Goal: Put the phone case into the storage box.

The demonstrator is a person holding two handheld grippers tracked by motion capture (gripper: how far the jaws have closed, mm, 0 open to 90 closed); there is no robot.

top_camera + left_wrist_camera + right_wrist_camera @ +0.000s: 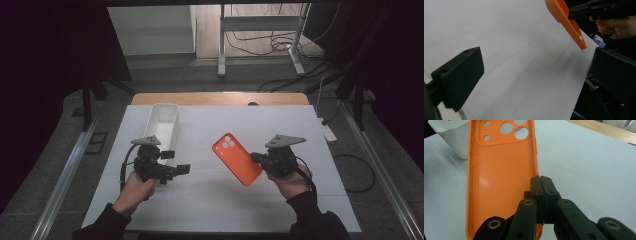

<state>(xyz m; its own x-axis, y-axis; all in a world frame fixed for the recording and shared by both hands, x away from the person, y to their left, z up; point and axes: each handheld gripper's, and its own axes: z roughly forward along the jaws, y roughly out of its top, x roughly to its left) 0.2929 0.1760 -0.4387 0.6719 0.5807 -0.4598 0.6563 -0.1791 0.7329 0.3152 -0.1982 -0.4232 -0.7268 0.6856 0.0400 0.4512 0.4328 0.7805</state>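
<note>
The right gripper [541, 185] has its jaws pinched together on the side rim of an orange phone case [499, 177], holding it above the white table [210, 195] with its camera cutouts toward the far side. The left gripper [176, 162] stands with jaws wide apart and nothing between them, just beside a white rectangular bin [164, 124]; what the bin holds cannot be told. No writing is legible.

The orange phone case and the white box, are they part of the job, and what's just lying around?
Part of the job:
- orange phone case, pinched at its edge by the right gripper
- left gripper, open, with nothing in it
- white box, probably, as it stands on the table

Just lying around:
- power strip on the floor
- cables by the far desk legs
</note>
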